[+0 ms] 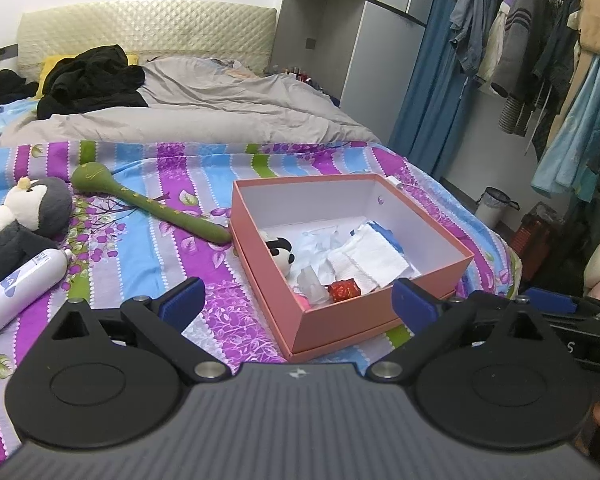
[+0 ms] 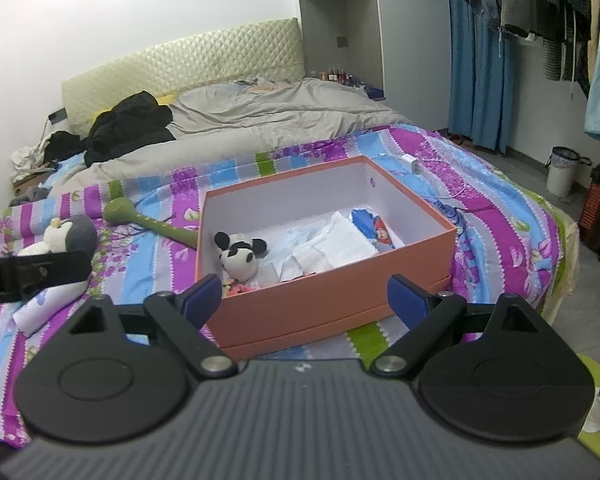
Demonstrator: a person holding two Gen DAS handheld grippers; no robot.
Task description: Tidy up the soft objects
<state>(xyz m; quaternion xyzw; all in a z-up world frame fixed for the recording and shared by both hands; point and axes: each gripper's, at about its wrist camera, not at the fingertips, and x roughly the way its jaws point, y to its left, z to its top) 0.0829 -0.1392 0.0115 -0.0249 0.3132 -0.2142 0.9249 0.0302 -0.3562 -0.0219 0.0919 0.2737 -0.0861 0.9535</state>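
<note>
Left wrist view: box open, both claws wide

We see the pink box (image 1: 352,280) on the striped bedspread (image 1: 148,240) near the bed's foot corner, w/ our left gripper (image 1: 298,300) spread wide, empty, short of its near corner. Inside: panda plush (image 1: 282,254), white cloth (image 1: 374,262), red item (image 1: 343,290). Outside, left of the box: green stick toy (image 1: 152,204) touching its left wall, penguin plush (image 1: 24,220), white bottle (image 1: 20,288). Our right gripper (image 2: 305,298) also stands wide, holding nothing, before the box's near wall. Bare bedspread lies betw. penguin & box.
</note>
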